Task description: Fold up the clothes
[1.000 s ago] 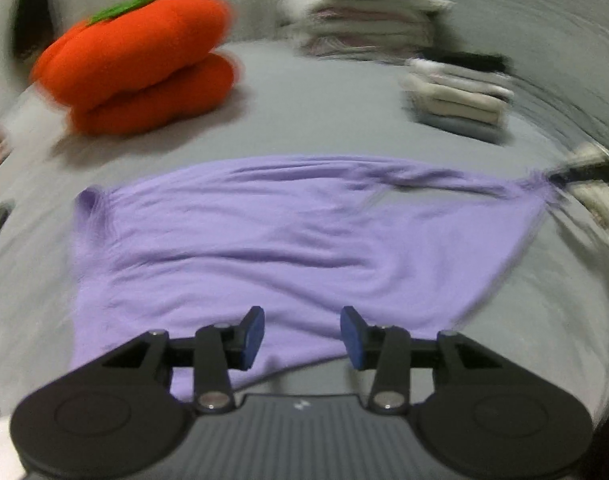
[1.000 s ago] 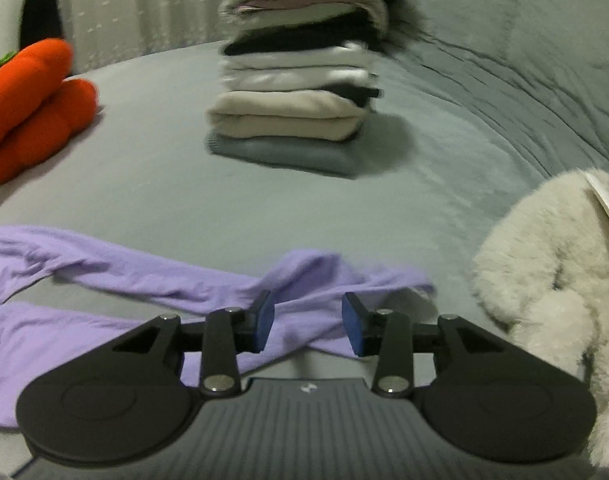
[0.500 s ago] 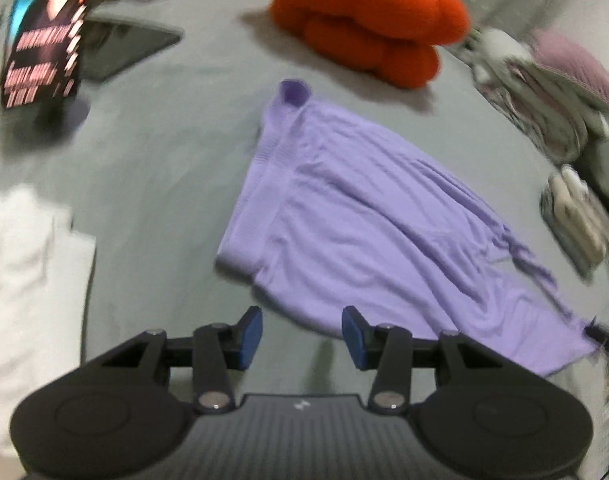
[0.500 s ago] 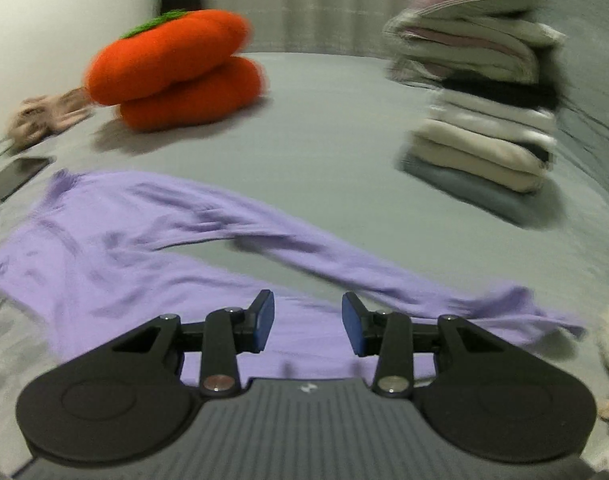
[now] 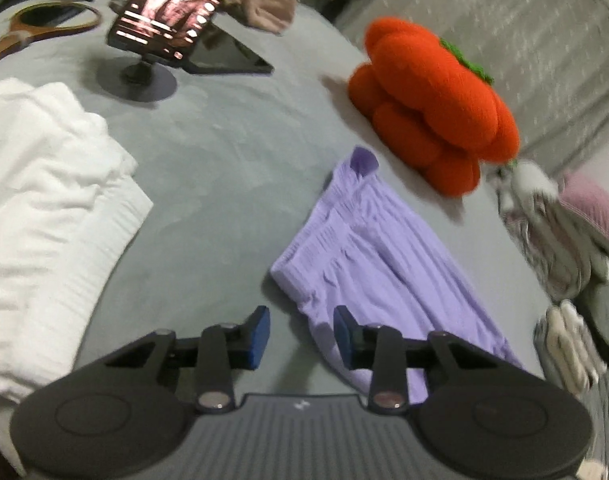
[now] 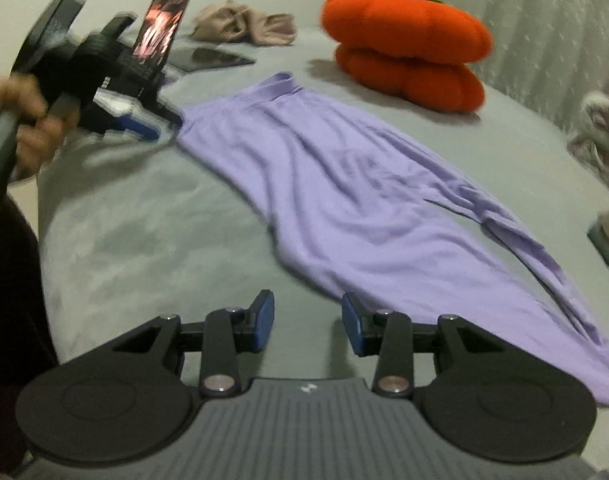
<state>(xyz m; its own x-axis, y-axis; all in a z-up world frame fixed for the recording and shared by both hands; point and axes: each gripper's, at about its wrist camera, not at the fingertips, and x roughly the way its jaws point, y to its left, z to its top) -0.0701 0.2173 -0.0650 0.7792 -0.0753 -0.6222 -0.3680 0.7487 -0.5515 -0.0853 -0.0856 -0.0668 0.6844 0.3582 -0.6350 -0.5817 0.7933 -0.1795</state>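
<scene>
Both views are swinging from the garment's leg end toward the lilac trousers' (image 6: 344, 184) waistband; left gripper (image 5: 301, 332) and right gripper (image 6: 307, 322) are hovering open-jawed, empty, over the bed's (image 6: 144, 240) near edge, suggesting regrasping.

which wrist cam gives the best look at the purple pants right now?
Right wrist. It shows the purple pants laid out on the grey bed from waistband to leg ends, with the open right gripper near one edge. The left wrist view shows only the waistband end and part of the body, cut off behind the open left gripper.
</scene>
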